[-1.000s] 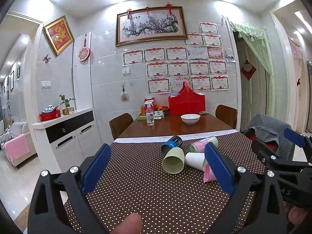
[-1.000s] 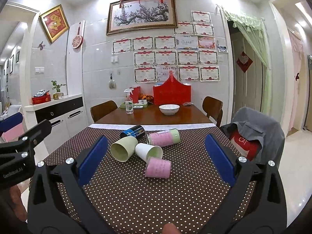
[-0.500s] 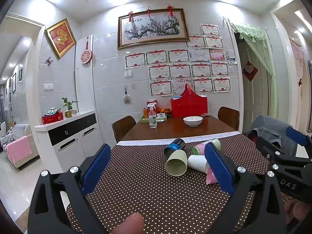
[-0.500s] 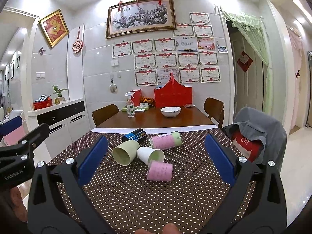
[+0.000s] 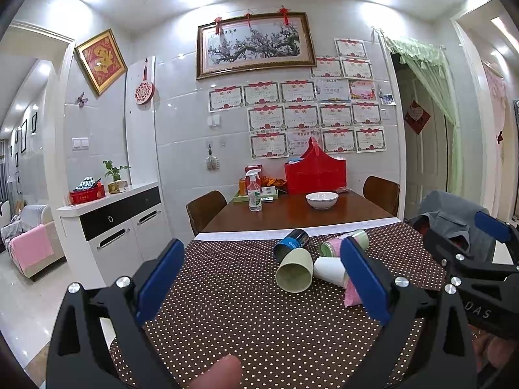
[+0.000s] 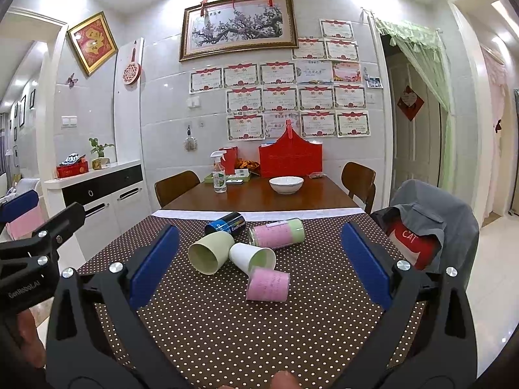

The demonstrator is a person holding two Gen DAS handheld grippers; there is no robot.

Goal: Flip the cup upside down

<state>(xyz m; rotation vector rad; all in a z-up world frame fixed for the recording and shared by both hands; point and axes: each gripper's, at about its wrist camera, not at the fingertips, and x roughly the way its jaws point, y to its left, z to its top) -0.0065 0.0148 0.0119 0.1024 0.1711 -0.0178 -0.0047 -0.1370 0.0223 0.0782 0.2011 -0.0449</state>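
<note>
Several cups lie on their sides in a cluster on the brown dotted tablecloth (image 6: 227, 324): a pale green cup (image 6: 209, 253) (image 5: 294, 274), a white cup (image 6: 251, 257) (image 5: 329, 270), a pink cup (image 6: 268, 284), a pink-and-green cup (image 6: 277, 233) (image 5: 355, 240) and a dark blue can (image 6: 226, 223) (image 5: 291, 241). My left gripper (image 5: 261, 275) is open and empty, above the cloth, short of the cups. My right gripper (image 6: 259, 259) is open and empty, with the cluster framed between its fingers but farther off.
Beyond the cloth, the wooden table (image 6: 259, 199) holds a white bowl (image 6: 286, 184), a spray bottle (image 6: 219, 176) and a red basket (image 6: 290, 159). Chairs stand at both sides; one on the right carries a grey jacket (image 6: 431, 220). A white sideboard (image 5: 110, 223) is left.
Both grippers have risen and tilted slightly, so the cups sit a little lower in both views. The cups have not moved. Both grippers stay open.
</note>
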